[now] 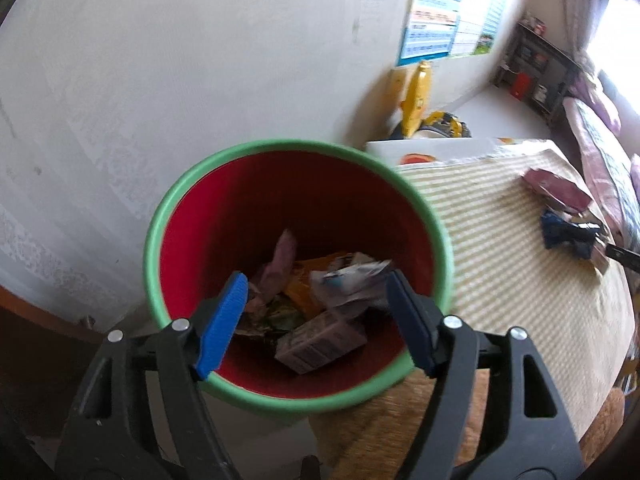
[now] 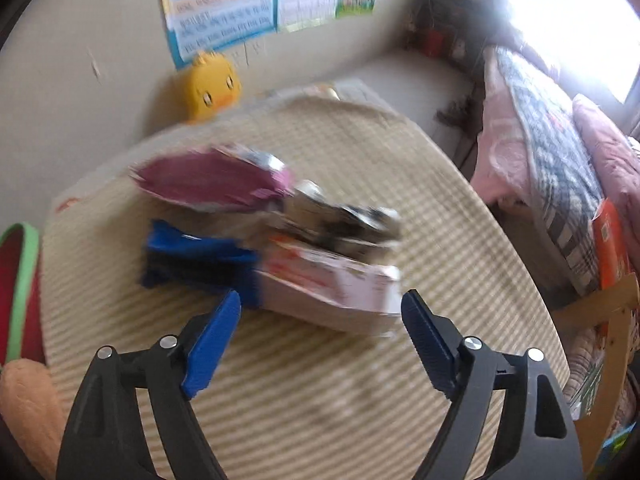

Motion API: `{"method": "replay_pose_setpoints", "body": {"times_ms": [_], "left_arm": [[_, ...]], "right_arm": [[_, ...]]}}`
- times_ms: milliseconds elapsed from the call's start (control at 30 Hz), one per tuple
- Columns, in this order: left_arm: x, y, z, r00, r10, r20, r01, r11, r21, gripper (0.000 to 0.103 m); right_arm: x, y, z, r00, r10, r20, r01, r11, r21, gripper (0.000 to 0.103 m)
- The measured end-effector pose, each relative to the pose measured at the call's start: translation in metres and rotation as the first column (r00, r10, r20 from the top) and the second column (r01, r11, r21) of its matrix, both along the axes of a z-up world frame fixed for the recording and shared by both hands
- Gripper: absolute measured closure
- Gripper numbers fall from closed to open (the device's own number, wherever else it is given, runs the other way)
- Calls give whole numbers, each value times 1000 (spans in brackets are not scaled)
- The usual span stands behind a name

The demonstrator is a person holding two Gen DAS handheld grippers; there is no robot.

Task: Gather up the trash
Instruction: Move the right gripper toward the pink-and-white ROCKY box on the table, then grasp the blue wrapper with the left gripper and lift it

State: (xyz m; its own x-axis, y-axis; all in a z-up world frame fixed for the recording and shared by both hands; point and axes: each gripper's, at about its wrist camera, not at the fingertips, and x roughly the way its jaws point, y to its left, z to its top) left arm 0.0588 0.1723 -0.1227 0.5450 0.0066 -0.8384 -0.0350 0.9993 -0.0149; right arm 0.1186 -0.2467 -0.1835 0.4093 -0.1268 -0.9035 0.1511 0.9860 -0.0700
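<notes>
A red bin with a green rim stands beside the table and holds several crumpled wrappers and a small carton. My left gripper is open and empty, right above the bin's mouth. In the right wrist view, trash lies on the striped tablecloth: a white carton, a blue wrapper, a maroon packet and a silver-black wrapper. My right gripper is open and empty, just short of the white carton. The view is blurred.
The bin's rim shows at the left edge of the right wrist view. A yellow duck toy stands behind the table by the wall. A bed with pink bedding is on the right. Posters hang on the wall.
</notes>
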Motion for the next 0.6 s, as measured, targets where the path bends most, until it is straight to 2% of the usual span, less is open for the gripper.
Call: {"method": "replay_pose_setpoints", "body": {"times_ms": [133,200,267,300,367,500,600], "left_arm": [[-3,-24,9,997,-70,9,70,997,19,31],[-2,-39,12,993,-116,11,116,993,27,29],[0,-59,14,984,-176,7,176,984,31,28],[2,-72,15,978,-208,6,208,977,36,28],[5,-92,15,968,-253,3,252,967,44,27],[14,-146,11,928,-372,0,371,926,62,27],[22,-183,7,889,-457,13,454,886,100,25]], "right_arm": [[10,-13,-27,994,72,-84,-72,997,3,23],[12,-16,-33,991,99,-86,-97,995,30,26],[7,-15,-36,989,114,-93,-107,991,76,53],[2,-16,-35,991,108,-81,-100,991,89,55],[-7,-20,-33,994,90,-66,-79,985,153,67],[-45,-25,-25,999,-1,-38,13,950,313,77],[-89,-21,-20,997,-72,-5,66,888,456,83]]}}
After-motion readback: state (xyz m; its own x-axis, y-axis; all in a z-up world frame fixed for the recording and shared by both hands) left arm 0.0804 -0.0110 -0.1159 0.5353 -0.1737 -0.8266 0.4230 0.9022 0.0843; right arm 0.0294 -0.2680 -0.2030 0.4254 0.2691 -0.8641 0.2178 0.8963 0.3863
